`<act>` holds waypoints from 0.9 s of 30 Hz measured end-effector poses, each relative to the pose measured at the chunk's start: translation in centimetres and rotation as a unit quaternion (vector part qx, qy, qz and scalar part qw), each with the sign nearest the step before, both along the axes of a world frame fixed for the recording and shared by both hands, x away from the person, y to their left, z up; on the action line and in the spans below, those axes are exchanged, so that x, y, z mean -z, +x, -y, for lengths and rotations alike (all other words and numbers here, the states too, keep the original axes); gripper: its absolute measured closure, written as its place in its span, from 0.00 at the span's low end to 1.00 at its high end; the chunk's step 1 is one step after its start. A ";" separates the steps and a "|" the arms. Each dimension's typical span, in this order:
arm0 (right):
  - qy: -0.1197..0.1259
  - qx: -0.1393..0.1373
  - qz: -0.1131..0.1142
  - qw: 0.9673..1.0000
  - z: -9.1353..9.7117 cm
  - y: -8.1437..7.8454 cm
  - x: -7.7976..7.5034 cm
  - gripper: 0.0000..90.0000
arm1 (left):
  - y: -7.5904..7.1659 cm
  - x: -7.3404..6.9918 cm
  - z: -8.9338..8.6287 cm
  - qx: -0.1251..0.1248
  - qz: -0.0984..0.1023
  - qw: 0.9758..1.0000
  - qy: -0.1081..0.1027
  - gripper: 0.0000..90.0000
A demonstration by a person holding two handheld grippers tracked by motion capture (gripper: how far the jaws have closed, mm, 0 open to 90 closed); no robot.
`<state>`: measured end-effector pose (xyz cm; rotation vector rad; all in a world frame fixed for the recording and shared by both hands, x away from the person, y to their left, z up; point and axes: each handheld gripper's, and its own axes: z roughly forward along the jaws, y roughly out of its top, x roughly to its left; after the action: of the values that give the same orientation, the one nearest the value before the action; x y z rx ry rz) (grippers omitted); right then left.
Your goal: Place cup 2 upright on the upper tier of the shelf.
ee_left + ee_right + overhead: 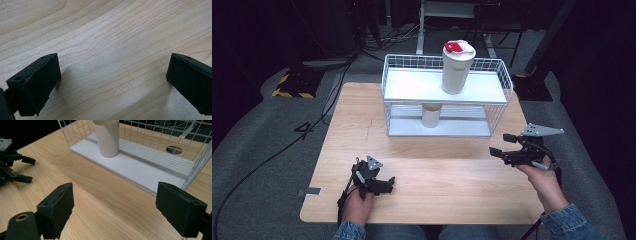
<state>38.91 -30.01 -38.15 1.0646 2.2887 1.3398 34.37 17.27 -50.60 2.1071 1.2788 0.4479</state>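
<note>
- I am holding the right gripper [499,144] low over the right side of the light wooden table [447,175], its black jaws standing wide apart with nothing between them.
- The left gripper [389,184] is resting at the near left of the table, jaws also spread and empty, with bare wood grain between them in the left gripper view [113,75].
- The small plain white cup [107,138] is standing upright on the lower white tray of the white wire two-tier rack [497,67], far and left of the right gripper and well apart from it.
- A tall cream tumbler with a red-tabbed lid [457,70] is standing on the upper tray, directly above the cup.
- I am judging the reach into the lower tier as the risky part: the upper tray is leaving little headroom, so a jaw or the grey plate could be catching the wire and shoving the light rack.
- A jolt like that could be toppling the tall tumbler, and an off-centre pinch on the smooth cup could be tipping it against the wire wall.
</note>
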 end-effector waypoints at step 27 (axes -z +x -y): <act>-0.039 0.071 -0.035 0.996 1.2 -1.7 10.3 0.17 | 0.1 0.0 0.1 -0.002 0.001 1.000 0.002 0.00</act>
<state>37.24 -31.17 -48.48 1.2409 2.2460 1.1667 34.44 17.16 -50.58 2.1076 1.2813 0.4541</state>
